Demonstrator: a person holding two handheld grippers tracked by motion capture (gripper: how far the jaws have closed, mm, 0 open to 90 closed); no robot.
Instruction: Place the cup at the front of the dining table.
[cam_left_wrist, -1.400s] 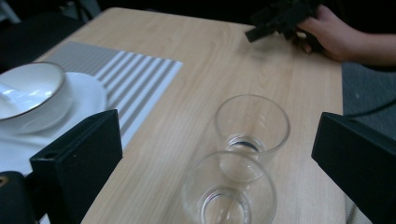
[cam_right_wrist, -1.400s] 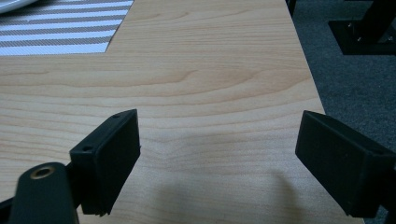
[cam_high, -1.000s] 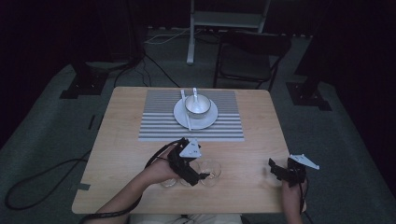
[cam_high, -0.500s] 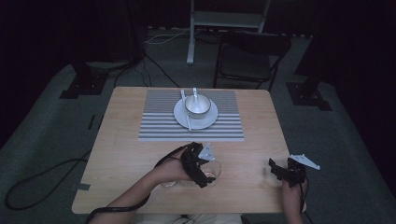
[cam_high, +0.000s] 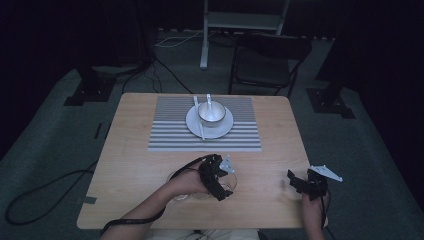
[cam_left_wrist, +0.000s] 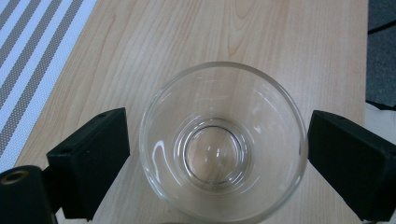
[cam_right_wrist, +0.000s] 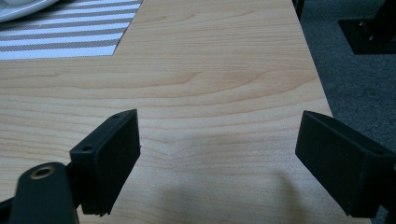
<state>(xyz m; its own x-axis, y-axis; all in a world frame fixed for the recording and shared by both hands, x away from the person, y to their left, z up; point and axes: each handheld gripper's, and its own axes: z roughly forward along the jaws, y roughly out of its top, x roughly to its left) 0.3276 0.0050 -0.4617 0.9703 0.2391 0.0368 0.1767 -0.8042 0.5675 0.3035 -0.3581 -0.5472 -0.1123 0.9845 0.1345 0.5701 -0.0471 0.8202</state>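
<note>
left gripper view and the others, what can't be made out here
- Glass, left gripper view: near rim cut off by the bottom edge; whether the left claw touches it is unclear.
- Glass, high view: hidden by the hand and claw.
- Bowl, high view: contents too small to tell.

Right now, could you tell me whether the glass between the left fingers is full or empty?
Empty: in the left gripper view the glass stands upright and the table's wood grain shows clearly through its base.
</note>
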